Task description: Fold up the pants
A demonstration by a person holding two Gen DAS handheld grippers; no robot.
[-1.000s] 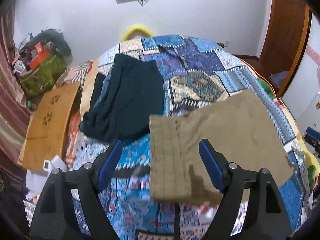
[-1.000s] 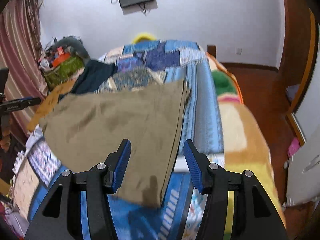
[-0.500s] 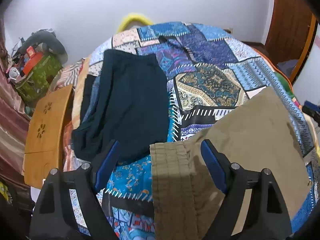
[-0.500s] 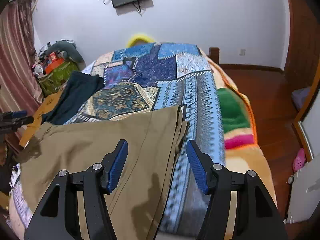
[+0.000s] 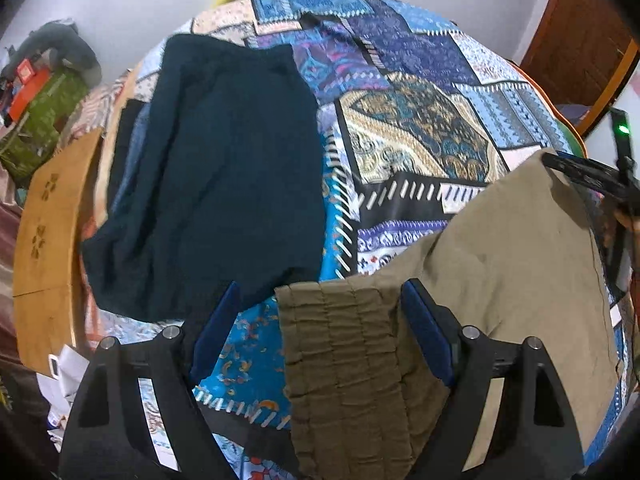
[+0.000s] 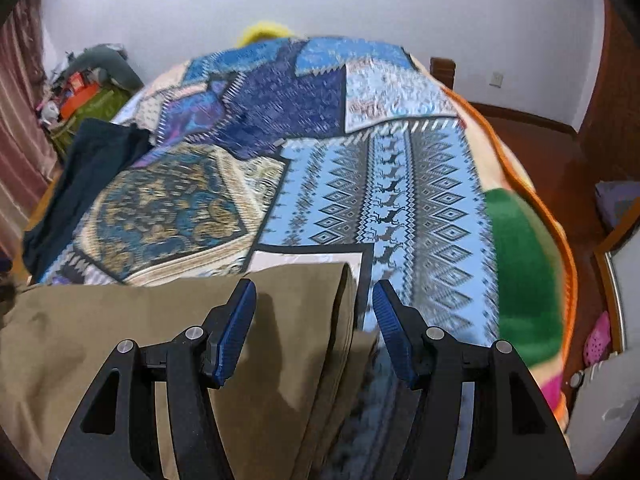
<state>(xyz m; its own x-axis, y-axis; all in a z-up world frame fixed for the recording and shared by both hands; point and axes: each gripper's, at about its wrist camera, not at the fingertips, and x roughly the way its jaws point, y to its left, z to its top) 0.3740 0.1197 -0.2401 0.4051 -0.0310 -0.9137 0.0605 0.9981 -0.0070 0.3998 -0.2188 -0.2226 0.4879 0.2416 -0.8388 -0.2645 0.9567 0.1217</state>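
Khaki pants (image 5: 512,264) lie flat across the near part of the patchwork bed quilt (image 5: 420,120). Their gathered waistband (image 5: 344,360) sits under my left gripper (image 5: 320,328), which is open, its blue pads clear of the cloth. In the right wrist view the other end of the pants (image 6: 120,320) shows a layered edge (image 6: 344,320). My right gripper (image 6: 314,316) hovers over that edge, open, with nothing pressed between its pads. The right gripper's black body also shows at the right edge of the left wrist view.
A dark navy garment (image 5: 224,168) lies spread on the left of the bed, also seen as a dark navy cloth (image 6: 80,176). A wooden board (image 5: 48,220) and a cluttered green bag (image 5: 40,120) stand left of the bed. Wooden floor (image 6: 540,140) and a pink slipper (image 6: 596,336) lie to the right.
Both grippers have come down and forward over the bed. The khaki pants have slid lower in both views, so the waistband and the layered edge now lie between the fingers.
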